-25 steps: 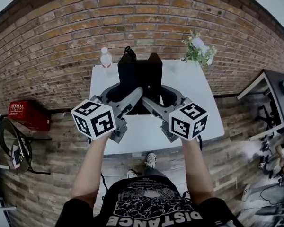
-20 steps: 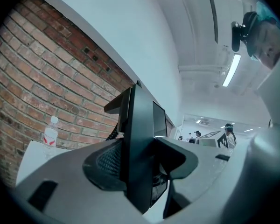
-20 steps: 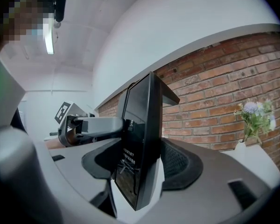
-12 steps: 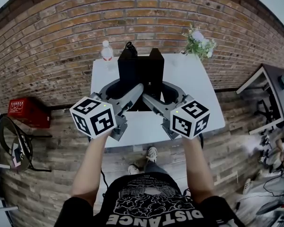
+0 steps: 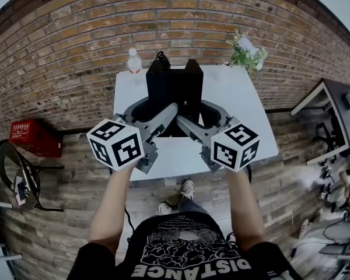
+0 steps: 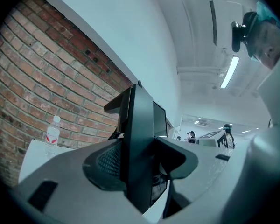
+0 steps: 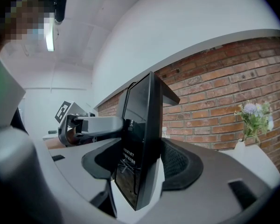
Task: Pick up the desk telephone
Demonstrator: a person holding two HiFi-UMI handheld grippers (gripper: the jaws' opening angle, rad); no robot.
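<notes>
1. Currently your left hand-held gripper (image 5: pixel 157 111) is clamped on the left side of the black desk telephone (image 5: pixel 174 86), with both jaws pressed against the thin dark body.
2. Your right hand-held gripper (image 5: pixel 193 114) pinches the desk telephone's right side in the same way. In the right gripper view the dark body stands upright between the padded jaws.
3. The desk telephone sits above the middle of the far edge of the white surface (image 5: pixel 245 115), between your two grippers. You cannot tell from these views whether its base touches the surface.
4. A water bottle (image 5: pixel 134 62) stands at the far left corner and a bunch of flowers (image 5: pixel 245 50) at the far right corner, both apart from the desk telephone.
5. A brick wall (image 5: pixel 76 51) runs behind the far edge, and a red box (image 5: pixel 32 140) lies on the floor beyond the left edge.
</notes>
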